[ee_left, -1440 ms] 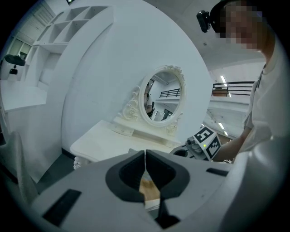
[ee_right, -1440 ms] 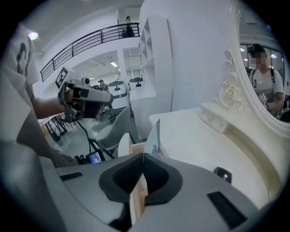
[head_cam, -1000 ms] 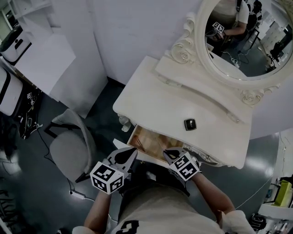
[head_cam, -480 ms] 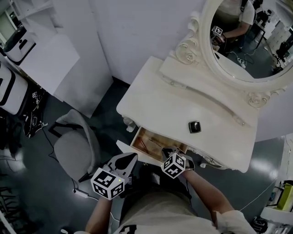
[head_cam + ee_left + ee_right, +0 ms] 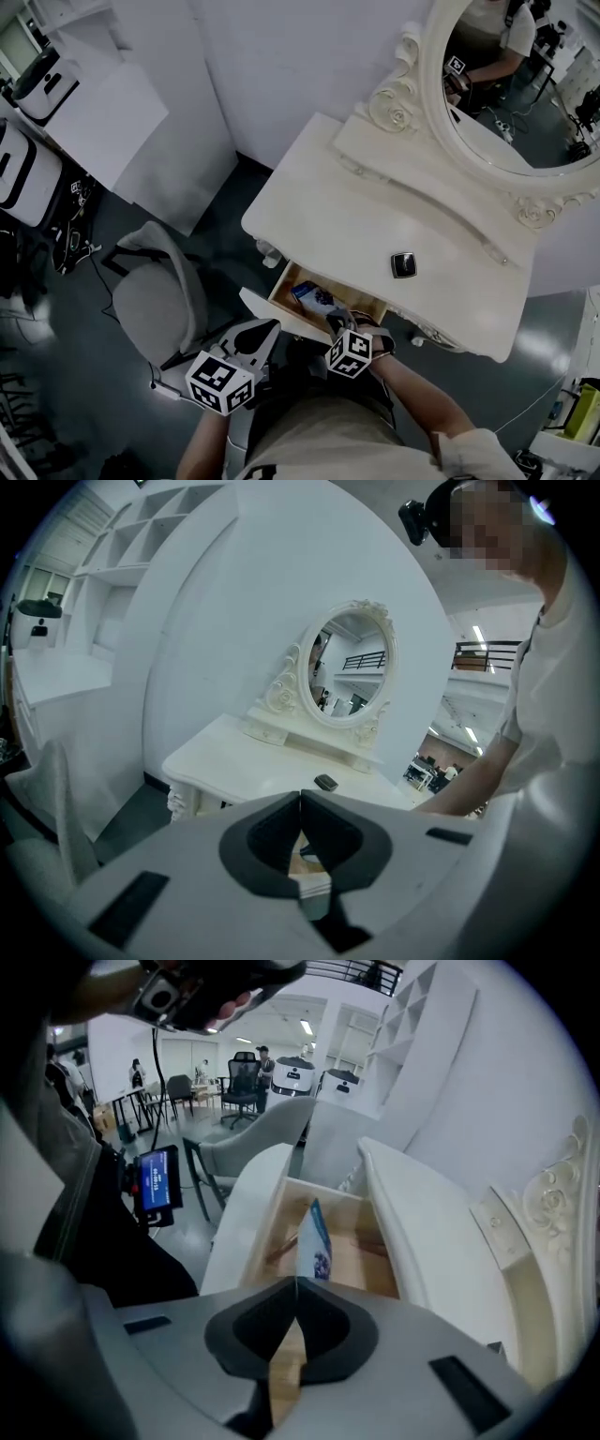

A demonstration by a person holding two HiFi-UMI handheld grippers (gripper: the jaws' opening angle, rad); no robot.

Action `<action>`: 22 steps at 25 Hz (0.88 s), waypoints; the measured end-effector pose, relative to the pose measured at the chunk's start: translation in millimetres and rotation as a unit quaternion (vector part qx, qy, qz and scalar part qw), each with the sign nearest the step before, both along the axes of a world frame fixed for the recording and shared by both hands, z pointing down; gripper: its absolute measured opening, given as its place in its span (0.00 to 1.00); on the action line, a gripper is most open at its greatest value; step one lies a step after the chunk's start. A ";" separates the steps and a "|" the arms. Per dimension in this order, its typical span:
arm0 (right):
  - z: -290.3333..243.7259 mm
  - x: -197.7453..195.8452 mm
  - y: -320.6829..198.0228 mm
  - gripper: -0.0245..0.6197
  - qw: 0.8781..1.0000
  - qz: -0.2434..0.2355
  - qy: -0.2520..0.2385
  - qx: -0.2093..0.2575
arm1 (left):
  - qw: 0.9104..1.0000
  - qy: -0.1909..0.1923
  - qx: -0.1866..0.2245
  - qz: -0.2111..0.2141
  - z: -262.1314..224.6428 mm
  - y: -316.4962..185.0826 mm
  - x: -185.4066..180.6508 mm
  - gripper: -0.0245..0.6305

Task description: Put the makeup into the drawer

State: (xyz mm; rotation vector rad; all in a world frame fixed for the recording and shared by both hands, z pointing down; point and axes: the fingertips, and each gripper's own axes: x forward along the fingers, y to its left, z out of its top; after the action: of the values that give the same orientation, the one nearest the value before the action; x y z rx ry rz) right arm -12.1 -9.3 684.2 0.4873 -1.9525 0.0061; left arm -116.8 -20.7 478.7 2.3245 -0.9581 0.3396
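Note:
The wooden drawer point(image 5: 284, 292) of the white dressing table point(image 5: 328, 202) stands pulled out. My right gripper point(image 5: 337, 321) reaches down into it from the near side, shut on a flat blue and white makeup packet point(image 5: 312, 298). In the right gripper view the packet point(image 5: 313, 1241) sticks out on edge from the closed tips of that gripper point(image 5: 296, 1281), over the drawer's floor point(image 5: 352, 1260). My left gripper point(image 5: 265, 327) hangs shut and empty just left of the drawer front; in its own view this gripper point(image 5: 300, 799) points at the table. A small black compact point(image 5: 403, 264) lies on the tabletop.
An oval mirror point(image 5: 506, 84) in a carved frame stands at the back of the table. A grey chair point(image 5: 150, 300) is on the floor to the left. White shelving point(image 5: 84, 103) fills the far left. The person's torso point(image 5: 328, 431) is at the bottom.
The right gripper has sunk toward the drawer and rolled, its marker cube now turned. The blue and white packet now shows inside the drawer. The left gripper has hardly moved.

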 end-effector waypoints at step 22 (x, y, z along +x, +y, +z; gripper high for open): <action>51.9 38.3 -25.1 0.08 0.989 0.122 0.043 -0.064 | 1.000 -0.010 -0.016 0.013 11.6 -3.7 3.3 0.13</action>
State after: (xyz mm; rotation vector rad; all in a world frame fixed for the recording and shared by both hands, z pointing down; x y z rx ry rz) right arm 26.2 -34.4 736.1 0.6282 -1.7846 0.2620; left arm -113.5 -24.4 490.3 2.3113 -0.9250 0.3858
